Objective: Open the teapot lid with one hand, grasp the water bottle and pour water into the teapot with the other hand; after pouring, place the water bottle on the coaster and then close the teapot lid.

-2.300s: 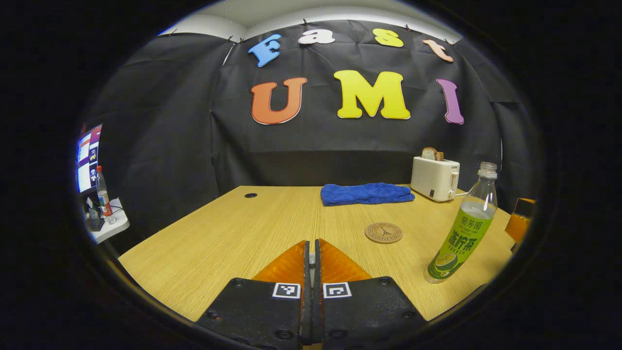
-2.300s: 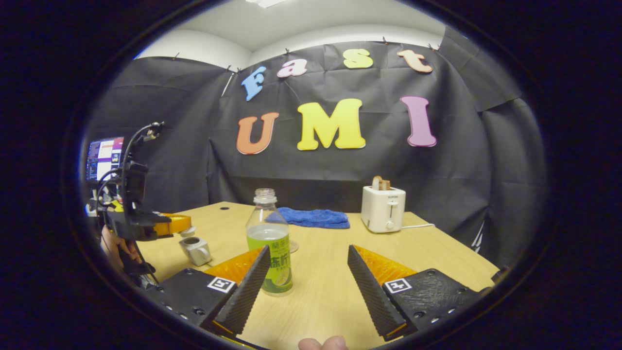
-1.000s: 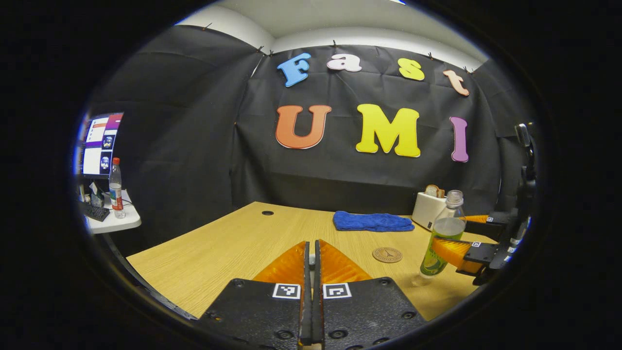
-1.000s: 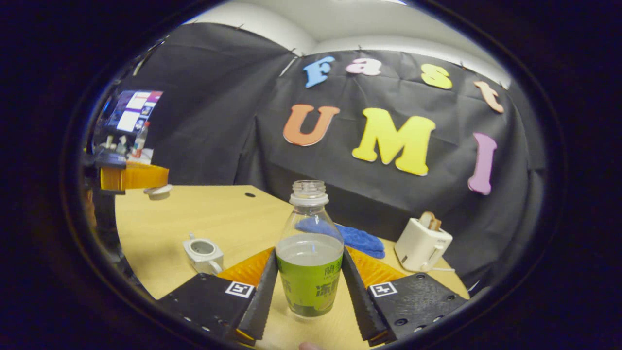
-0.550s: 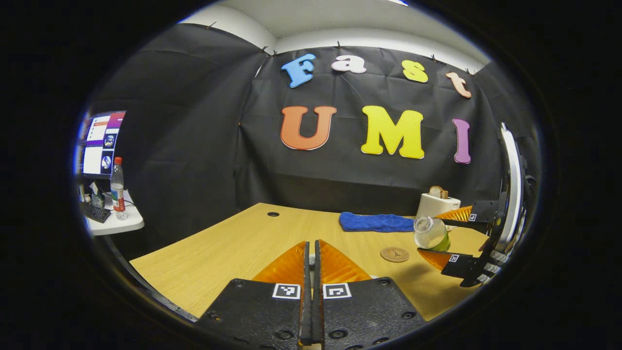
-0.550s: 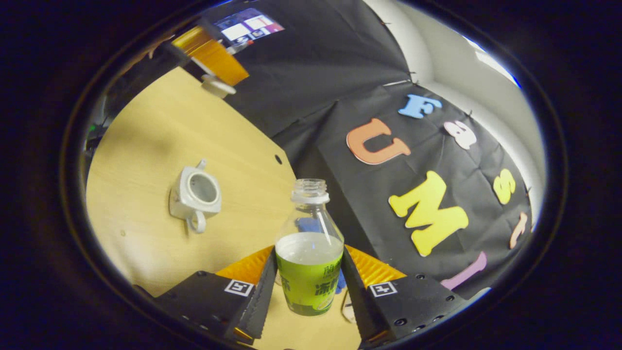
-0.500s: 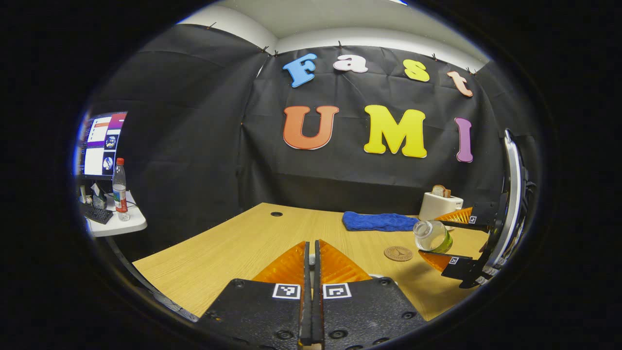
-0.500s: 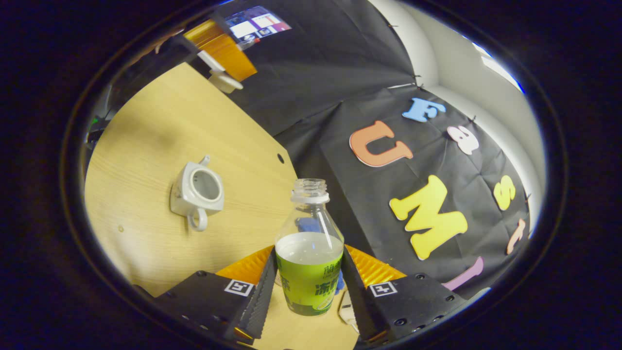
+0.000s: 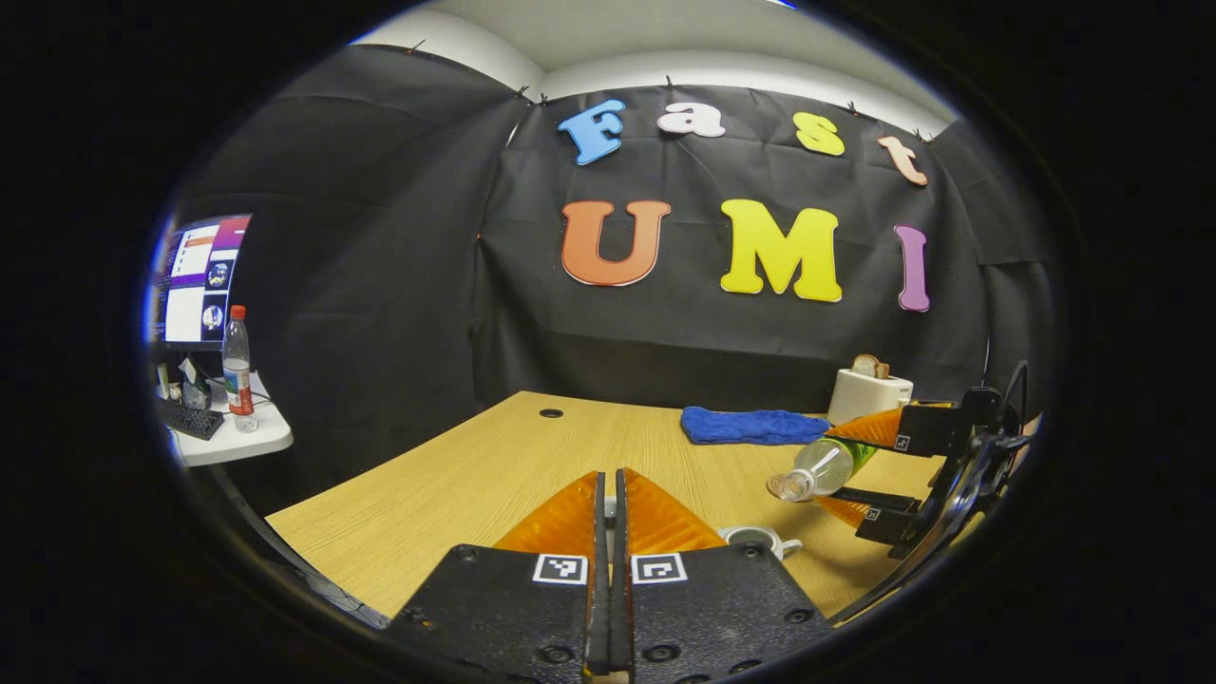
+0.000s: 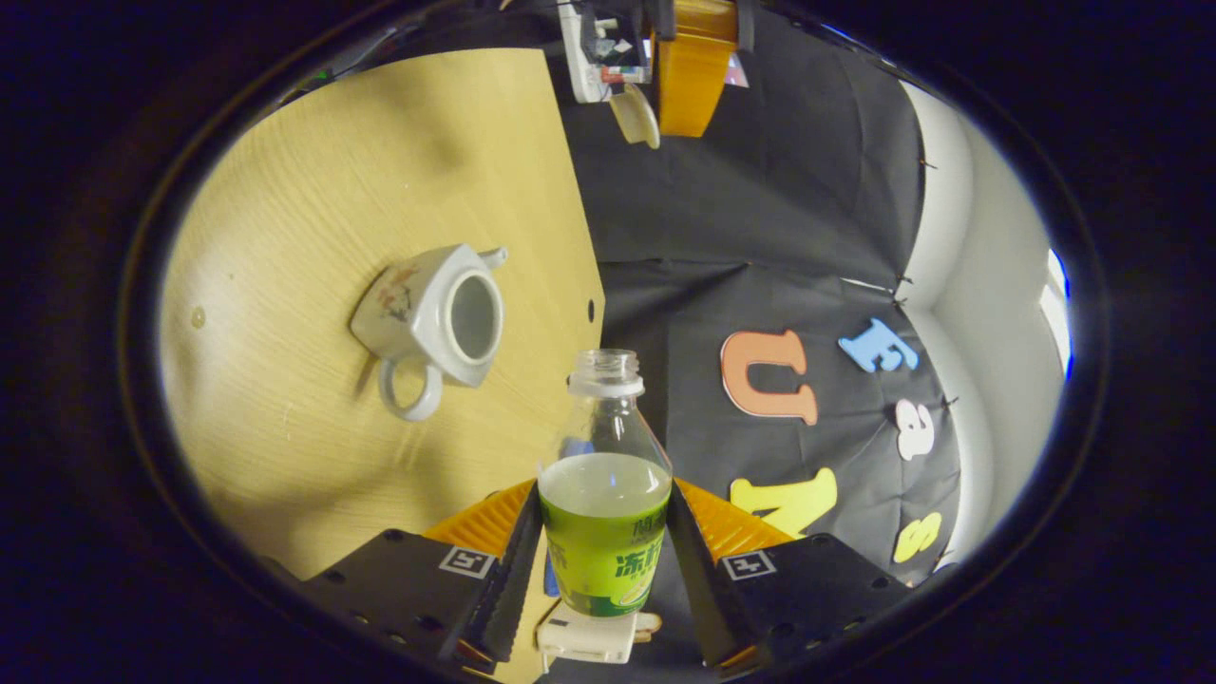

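My right hand-held gripper (image 10: 600, 560) clamps the bottle (image 10: 604, 494) between both fingers at its labelled body. My left hand-held gripper (image 9: 609, 532) has its fingers pressed together; in the right gripper view it appears at the top with the lid (image 10: 635, 116) hanging at its tips, so it holds the lid. Since half a second ago I have rolled the right one further: the bottle, then tilted, now lies nearly level in the left gripper view (image 9: 819, 468), neck toward the teapot (image 9: 755, 540). The bottle is clear, uncapped, with a green label and liquid about to the label's top. The white teapot (image 10: 429, 319) stands open on the worktop (image 10: 313, 190), handle toward me, its mouth near the bottle's neck but apart from it.
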A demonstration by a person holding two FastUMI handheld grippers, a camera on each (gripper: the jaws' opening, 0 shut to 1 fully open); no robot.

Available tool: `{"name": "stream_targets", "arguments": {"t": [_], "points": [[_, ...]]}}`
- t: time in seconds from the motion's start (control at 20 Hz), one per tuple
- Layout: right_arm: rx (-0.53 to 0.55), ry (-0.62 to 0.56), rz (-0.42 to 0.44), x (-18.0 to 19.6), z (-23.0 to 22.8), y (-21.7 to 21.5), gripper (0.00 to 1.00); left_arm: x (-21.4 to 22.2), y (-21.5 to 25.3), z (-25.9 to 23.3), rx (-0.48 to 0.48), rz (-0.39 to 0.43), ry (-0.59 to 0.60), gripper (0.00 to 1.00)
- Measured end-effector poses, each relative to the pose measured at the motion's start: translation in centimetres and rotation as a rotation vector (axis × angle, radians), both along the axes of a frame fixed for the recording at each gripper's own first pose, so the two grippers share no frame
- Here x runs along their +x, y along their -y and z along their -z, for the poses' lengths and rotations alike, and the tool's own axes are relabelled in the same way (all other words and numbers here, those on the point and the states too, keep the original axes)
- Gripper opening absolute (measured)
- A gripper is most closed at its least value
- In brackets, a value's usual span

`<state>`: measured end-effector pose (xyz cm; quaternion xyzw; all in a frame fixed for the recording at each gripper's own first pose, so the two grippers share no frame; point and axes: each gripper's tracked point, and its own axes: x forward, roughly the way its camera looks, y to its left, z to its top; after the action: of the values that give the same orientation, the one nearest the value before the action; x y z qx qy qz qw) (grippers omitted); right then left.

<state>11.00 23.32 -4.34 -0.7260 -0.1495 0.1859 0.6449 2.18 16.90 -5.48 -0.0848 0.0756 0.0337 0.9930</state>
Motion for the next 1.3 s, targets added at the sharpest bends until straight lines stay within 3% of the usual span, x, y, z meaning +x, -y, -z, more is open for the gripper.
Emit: {"name": "stream_targets", "arguments": {"t": [0.65, 1.3], "points": [[-0.383, 0.18, -0.088, -0.4, 1.0, -1.4, 0.71, 0.0, 0.1, 0.8, 0.014, 0.019, -0.018, 0.03], [-0.514, 0.323, -0.151, -1.4, -0.9, -3.2, 0.72, -0.2, -0.4, 1.2, 0.017, 0.024, -0.031, 0.03]]}}
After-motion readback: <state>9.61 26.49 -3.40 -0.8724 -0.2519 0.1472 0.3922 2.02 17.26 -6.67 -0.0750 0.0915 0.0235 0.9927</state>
